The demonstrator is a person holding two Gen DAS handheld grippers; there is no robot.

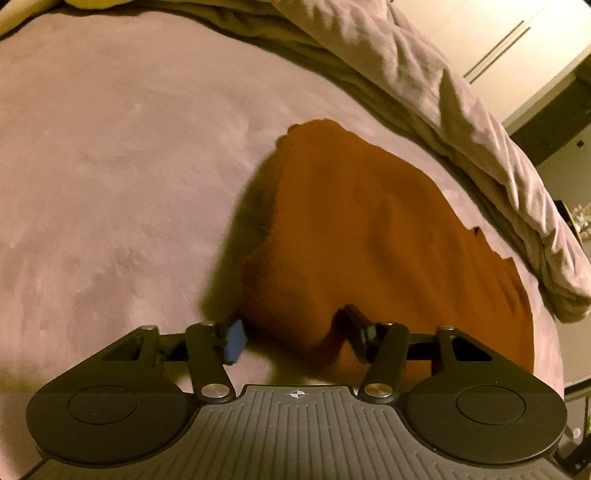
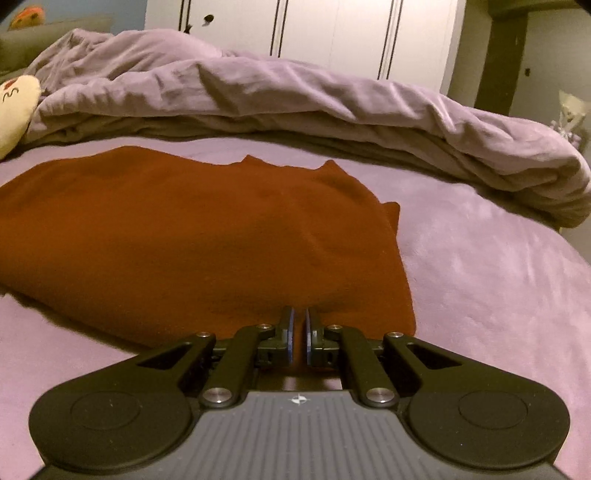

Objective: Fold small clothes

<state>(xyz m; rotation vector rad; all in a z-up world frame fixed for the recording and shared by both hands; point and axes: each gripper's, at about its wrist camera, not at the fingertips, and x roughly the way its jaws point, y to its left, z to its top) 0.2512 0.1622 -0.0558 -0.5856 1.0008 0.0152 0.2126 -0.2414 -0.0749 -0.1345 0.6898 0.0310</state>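
A rust-brown garment (image 1: 369, 229) lies spread on the pink bed cover (image 1: 110, 184). My left gripper (image 1: 297, 341) is open, its jaws wide apart at the garment's near edge, with cloth lying between the blue pad (image 1: 234, 341) and the right finger. In the right wrist view the same garment (image 2: 184, 229) stretches to the left. My right gripper (image 2: 298, 332) is shut on the garment's near right edge, the jaws nearly touching with cloth pinched between them.
A rumpled lilac duvet (image 2: 295, 96) is bunched along the far side of the bed and also shows in the left wrist view (image 1: 461, 122). A cream plush toy (image 2: 14, 110) lies at the far left. White wardrobe doors (image 2: 332, 33) stand behind the bed.
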